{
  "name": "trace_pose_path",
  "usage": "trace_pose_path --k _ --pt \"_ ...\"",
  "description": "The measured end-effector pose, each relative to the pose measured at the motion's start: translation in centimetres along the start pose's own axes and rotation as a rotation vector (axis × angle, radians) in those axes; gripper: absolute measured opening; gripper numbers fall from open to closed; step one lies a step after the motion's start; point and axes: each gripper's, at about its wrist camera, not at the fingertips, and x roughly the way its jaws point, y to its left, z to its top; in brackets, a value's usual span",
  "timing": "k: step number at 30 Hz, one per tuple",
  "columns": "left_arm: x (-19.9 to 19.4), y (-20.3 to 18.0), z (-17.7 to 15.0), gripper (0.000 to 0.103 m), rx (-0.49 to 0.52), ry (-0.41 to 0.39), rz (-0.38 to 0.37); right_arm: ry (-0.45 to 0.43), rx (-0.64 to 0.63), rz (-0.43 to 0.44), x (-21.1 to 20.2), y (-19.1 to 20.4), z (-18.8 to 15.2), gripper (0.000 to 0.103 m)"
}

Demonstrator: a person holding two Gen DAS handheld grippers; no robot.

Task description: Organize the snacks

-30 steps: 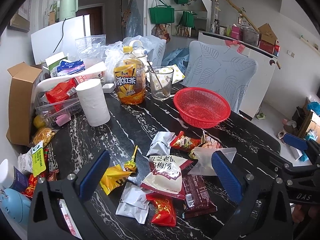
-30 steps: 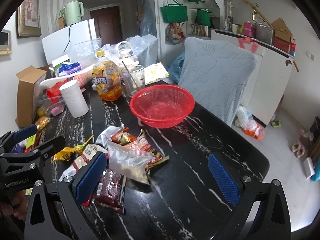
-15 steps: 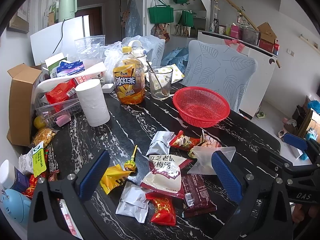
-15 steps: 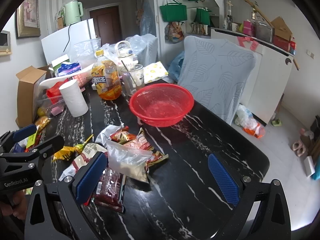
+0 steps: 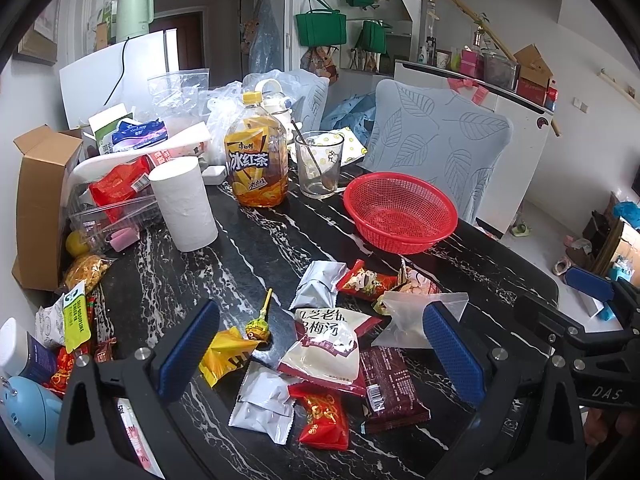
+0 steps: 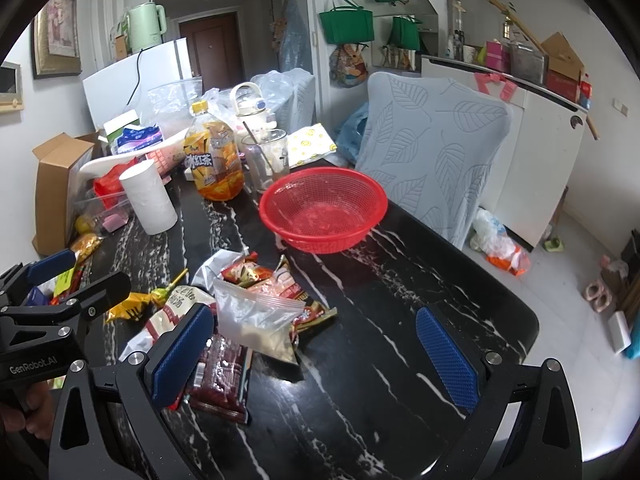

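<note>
The left gripper (image 5: 320, 354) hangs wide open over the bench (image 5: 256, 248). Between its fingers (image 5: 188, 350) lies a white snack bag (image 5: 326, 346); the red basket (image 5: 400, 212) stands well beyond.

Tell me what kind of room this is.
Most likely a home dining area: a dark marble-pattern dining table strewn with snack packets, a fabric-covered chair pulled up to it, and a white fridge topped with a kettle behind.

Colours and patterns on the table

A black table (image 5: 260, 240) veined in white is seen, with a red mesh basket (image 5: 400, 212), a white paper roll (image 5: 182, 204), silver, red, yellow and maroon packets (image 5: 320, 360), and blue gripper pads (image 6: 182, 354).
</note>
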Motion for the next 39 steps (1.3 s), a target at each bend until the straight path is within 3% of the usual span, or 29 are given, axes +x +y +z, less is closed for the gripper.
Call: trace_pose_path --k 21,39 --pt "0.6 -0.8 -0.6 0.103 -0.002 0.023 -0.026 0.002 0.009 0.019 -0.1 -0.3 -0.4 0.103" --pt "2.1 -0.5 -4.0 0.103 -0.043 0.087 0.023 0.134 0.018 0.143 3.2 -0.6 -4.1 0.103"
